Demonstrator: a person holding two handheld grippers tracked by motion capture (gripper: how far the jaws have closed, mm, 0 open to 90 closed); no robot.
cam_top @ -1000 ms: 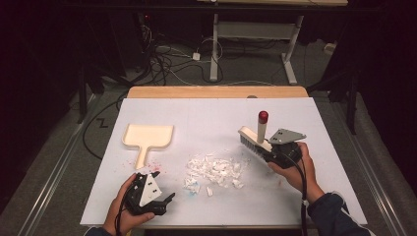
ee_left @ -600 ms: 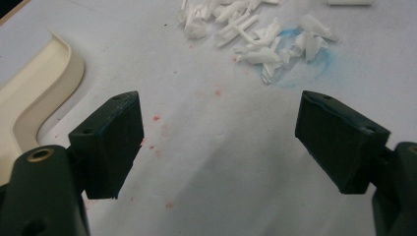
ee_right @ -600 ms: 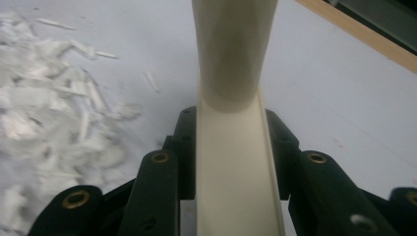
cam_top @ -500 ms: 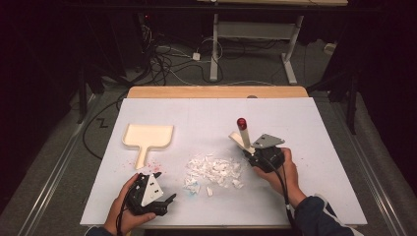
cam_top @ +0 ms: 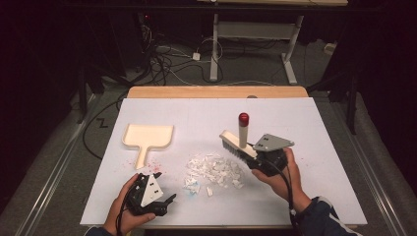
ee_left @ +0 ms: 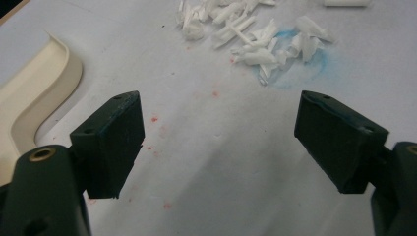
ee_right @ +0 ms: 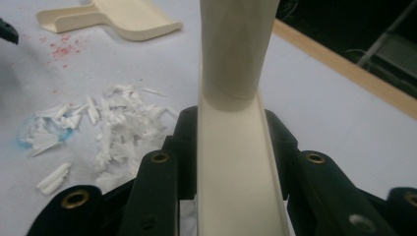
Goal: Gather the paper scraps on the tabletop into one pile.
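A cream brush with a red-tipped upright handle is in my right gripper, which is shut on the brush head's near end. In the right gripper view the brush runs up between the jaws. Its bristles hover just right of a pile of white paper scraps at the board's middle. A cream dustpan lies to the left, its handle pointing toward me. My left gripper rests near the front left edge, open with nothing between its fingers, facing the scraps.
Everything lies on a white board over a wooden table. Red specks dot the board by the dustpan handle, and a blue smudge marks it under the nearest scraps. Cables and a desk frame stand on the floor beyond.
My right gripper has carried the brush leftward to the scrap pile and lifted it slightly. The left gripper, dustpan and scraps have stayed put.
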